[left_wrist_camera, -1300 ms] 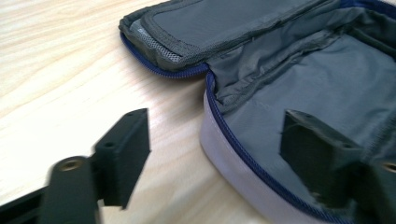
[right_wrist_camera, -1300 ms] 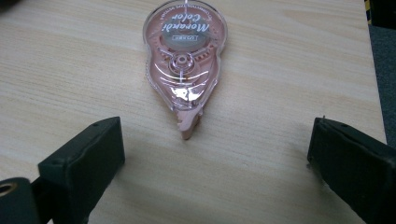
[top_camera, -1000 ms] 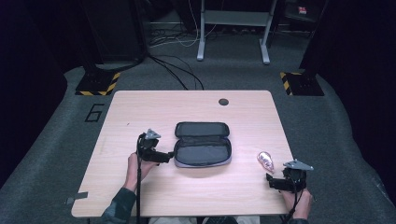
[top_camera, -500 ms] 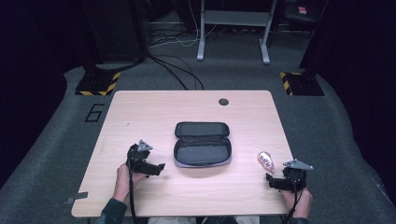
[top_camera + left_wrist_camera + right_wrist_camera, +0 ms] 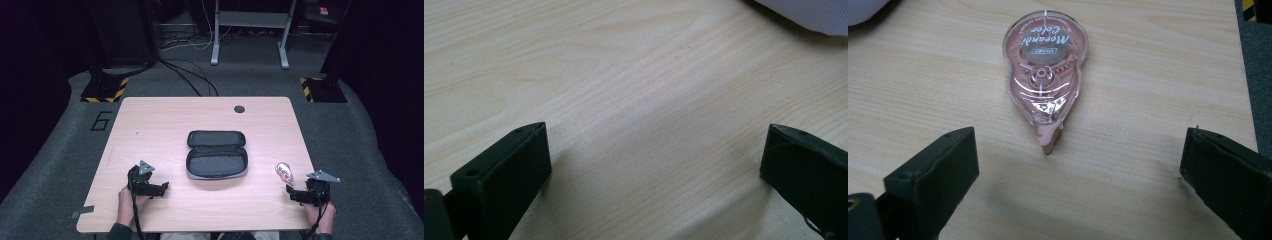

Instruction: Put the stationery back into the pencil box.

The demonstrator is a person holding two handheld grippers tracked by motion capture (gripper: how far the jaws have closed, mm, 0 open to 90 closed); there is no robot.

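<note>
Where the wooden table (image 5: 165, 125) runs toward its near edge, the person rests both hands, one toward each near corner. The left gripper (image 5: 161, 188) sits low over the wood near the near left corner, held in the left hand (image 5: 127, 202), with its grey three-cornered plate on top. Its jaws stand wide apart with nothing but bare wood grain between them, as the left gripper view shows; a pale corner of the pouch (image 5: 809, 12) peeks in at the top right of that view.

The right gripper (image 5: 294, 192) lies close to the near right corner, held in the right hand (image 5: 317, 212), and its jaws are also spread wide with nothing clamped. Just beyond them lies a pink correction tape dispenser (image 5: 1045, 70), flat on the table, close to the right edge. Its clear shell shows the gears inside, and its narrow tip points back toward the gripper. It touches neither jaw.

In the middle of the table an open zip pouch (image 5: 217, 154) lies flat, dark inside, its lid folded back toward the far edge. It is well apart from both grippers. A small round hole (image 5: 239, 109) sits near the far edge. On the floor by the far left corner a "6" (image 5: 101, 120) is marked.
</note>
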